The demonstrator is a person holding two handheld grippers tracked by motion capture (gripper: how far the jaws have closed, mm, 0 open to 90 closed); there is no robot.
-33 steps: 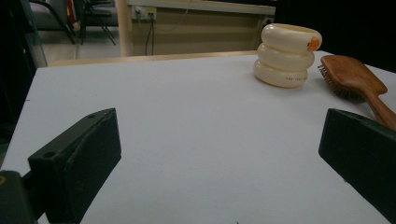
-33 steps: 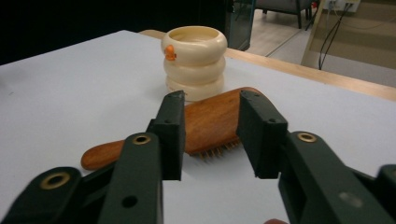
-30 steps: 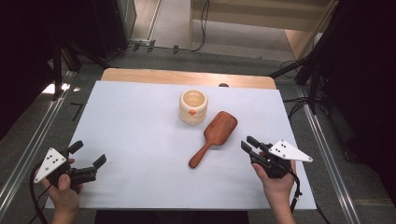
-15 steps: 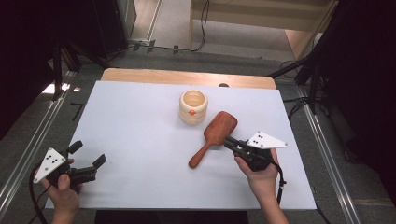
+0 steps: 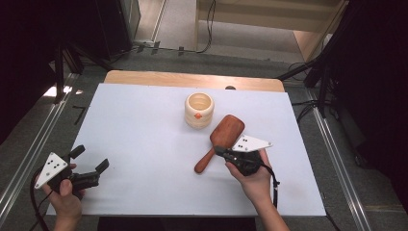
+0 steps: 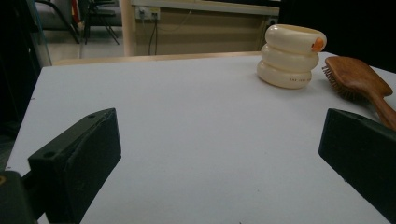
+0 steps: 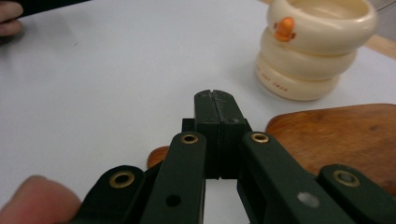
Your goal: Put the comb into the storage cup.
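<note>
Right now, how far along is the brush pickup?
Done: the right gripper is at the neck of the wooden hairbrush. In hand: its jaws are pressed together above the handle in the right gripper view, so no grasp; the brush lies flat on the table. Left: open, clamp, lift. The left gripper sits open; the cream cup stands untouched.

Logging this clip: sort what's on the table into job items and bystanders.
In the job:
- wooden hairbrush
- right gripper, jaws shut, above the brush handle

Lying about:
- cream ringed cup
- left gripper, jaws open, over bare table
</note>
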